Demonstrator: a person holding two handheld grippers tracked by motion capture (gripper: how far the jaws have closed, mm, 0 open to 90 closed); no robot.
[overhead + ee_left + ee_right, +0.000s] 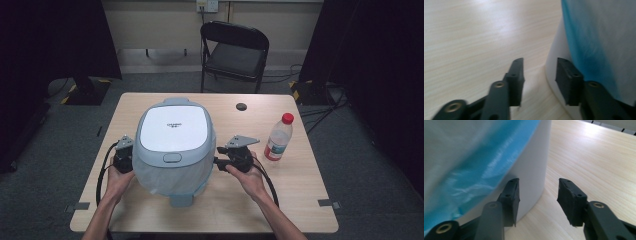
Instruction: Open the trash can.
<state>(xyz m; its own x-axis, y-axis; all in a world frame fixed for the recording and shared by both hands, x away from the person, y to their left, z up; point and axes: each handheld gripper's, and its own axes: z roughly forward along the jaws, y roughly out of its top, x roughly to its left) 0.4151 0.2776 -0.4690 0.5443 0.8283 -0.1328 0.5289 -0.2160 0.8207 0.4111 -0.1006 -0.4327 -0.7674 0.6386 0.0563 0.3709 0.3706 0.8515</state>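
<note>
A big rice cooker (172,135) with a white lid and a pale blue plastic film around its body stands in the middle of the table. My left gripper (131,159) is at its left side, held in a hand. In the left gripper view that gripper (540,72) is open, its right jaw close beside the cooker's white base (556,57), with bare table between the jaws. My right gripper (220,162) is at the cooker's right side. In the right gripper view it (539,192) is open too, and the cooker's white wall (534,170) stands just beyond its left jaw.
A clear water bottle (278,137) with a red cap stands right of the right hand. A small dark round thing (241,106) lies near the table's far edge. A black folding chair (234,50) stands behind the light wooden table (300,200).
</note>
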